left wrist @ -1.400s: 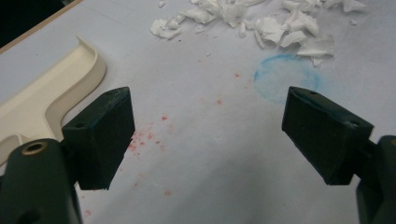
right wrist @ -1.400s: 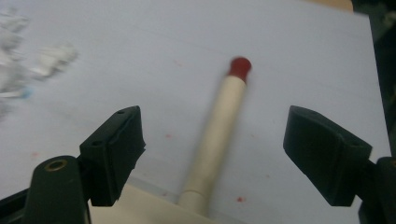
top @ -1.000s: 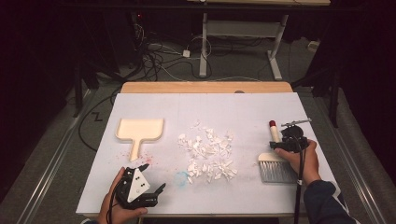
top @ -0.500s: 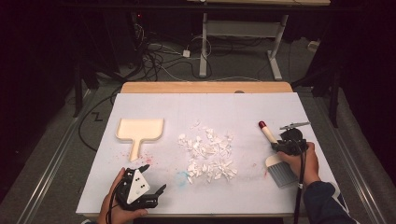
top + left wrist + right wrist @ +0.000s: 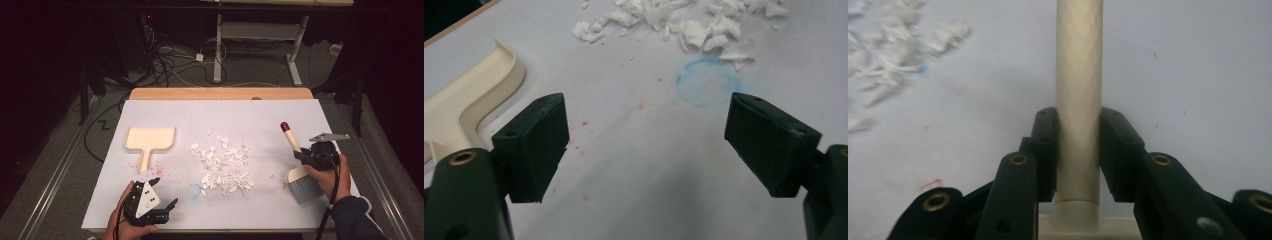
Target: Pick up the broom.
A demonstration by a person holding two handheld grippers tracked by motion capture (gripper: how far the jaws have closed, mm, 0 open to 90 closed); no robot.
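R gripper (image 5: 306,156) fingers pinching brush (image 5: 299,175) handle at surface's right side, bristles near paper scraps (image 5: 222,167) w/ dustpan (image 5: 148,140) far left, L gripper (image 5: 150,202) fingers spread, idle: best keep grip firm, bristles low, sweep short toward pan.

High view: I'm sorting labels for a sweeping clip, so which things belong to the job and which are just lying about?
Job:
cream-handled brush with red tip
scattered white paper scraps
cream plastic dustpan

Lying about:
tangled black floor cables
white metal table frame
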